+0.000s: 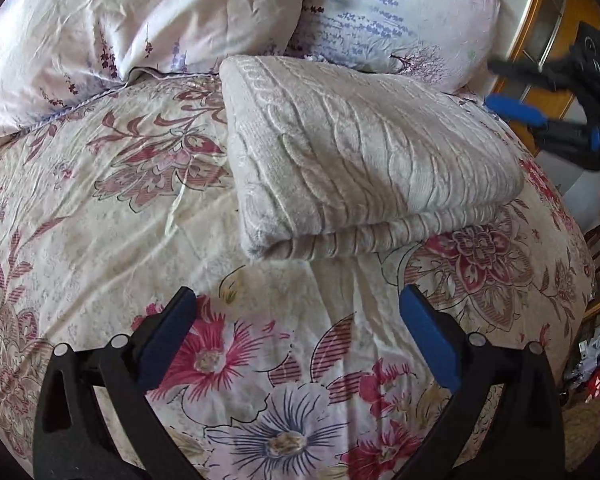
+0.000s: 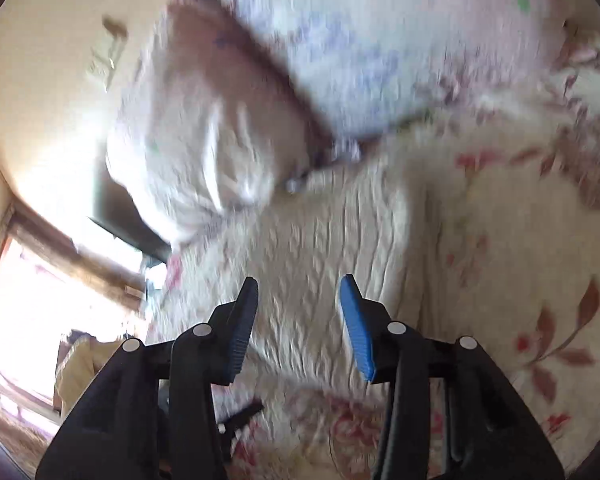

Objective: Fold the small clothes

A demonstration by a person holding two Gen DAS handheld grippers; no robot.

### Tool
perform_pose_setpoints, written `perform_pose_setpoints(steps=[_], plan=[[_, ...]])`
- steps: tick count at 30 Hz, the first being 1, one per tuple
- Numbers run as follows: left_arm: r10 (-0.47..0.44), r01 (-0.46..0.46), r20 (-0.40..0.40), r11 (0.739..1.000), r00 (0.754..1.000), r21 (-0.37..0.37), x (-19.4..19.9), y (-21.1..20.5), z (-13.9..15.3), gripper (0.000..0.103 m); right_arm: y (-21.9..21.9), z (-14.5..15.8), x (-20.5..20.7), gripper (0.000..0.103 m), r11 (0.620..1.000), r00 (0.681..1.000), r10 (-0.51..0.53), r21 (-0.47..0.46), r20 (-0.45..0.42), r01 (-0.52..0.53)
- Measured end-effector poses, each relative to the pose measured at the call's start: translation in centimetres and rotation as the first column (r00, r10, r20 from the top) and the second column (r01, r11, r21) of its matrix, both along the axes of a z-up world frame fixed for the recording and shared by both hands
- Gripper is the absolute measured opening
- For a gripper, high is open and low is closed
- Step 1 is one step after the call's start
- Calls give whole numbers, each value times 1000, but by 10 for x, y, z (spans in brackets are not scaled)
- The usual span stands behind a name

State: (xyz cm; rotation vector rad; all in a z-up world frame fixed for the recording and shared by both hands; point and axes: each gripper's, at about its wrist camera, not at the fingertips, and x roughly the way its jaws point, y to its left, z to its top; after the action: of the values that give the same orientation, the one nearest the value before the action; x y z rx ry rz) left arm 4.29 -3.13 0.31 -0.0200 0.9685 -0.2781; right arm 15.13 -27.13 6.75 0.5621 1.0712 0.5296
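Note:
A cream cable-knit garment (image 1: 360, 152) lies folded in a neat rectangle on the floral bedspread (image 1: 100, 240), in the middle of the left wrist view. My left gripper (image 1: 298, 300) is open and empty, hovering above the bedspread just short of the garment's near folded edge. My right gripper (image 1: 512, 86) shows at the right edge of that view, beside the garment's far right corner, open and empty. In the blurred right wrist view my right gripper (image 2: 298, 288) hangs open above the same knit garment (image 2: 320, 232).
Two floral pillows (image 1: 148, 32) lie behind the garment at the head of the bed. A wooden-framed piece of furniture (image 1: 540, 20) stands off the bed's right side. A window (image 2: 24, 320) and clutter on the floor (image 1: 592, 368) lie beyond the bed edges.

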Motion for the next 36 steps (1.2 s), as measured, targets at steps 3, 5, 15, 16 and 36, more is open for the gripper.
perform_pose_setpoints(steps=[3, 5, 15, 16, 36], plan=[[16, -16, 4, 1000, 1000, 26, 3, -3, -1, 101, -2, -36, 5, 16, 993, 992, -58, -104, -115, 46], [32, -32, 7, 999, 999, 41, 6, -5, -3, 101, -14, -31, 2, 16, 991, 988, -117, -72, -99, 110], [94, -95, 14, 984, 995, 152, 11, -20, -8, 101, 2, -21, -81, 95, 838, 986, -111, -521, 126, 161], [94, -96, 18, 983, 995, 154, 11, -21, -8, 101, 8, -31, -82, 95, 826, 990, -107, -545, 96, 142], [110, -116, 47, 983, 993, 144, 9, -19, -9, 101, 35, -47, -96, 102, 773, 992, -38, -625, 123, 107]])
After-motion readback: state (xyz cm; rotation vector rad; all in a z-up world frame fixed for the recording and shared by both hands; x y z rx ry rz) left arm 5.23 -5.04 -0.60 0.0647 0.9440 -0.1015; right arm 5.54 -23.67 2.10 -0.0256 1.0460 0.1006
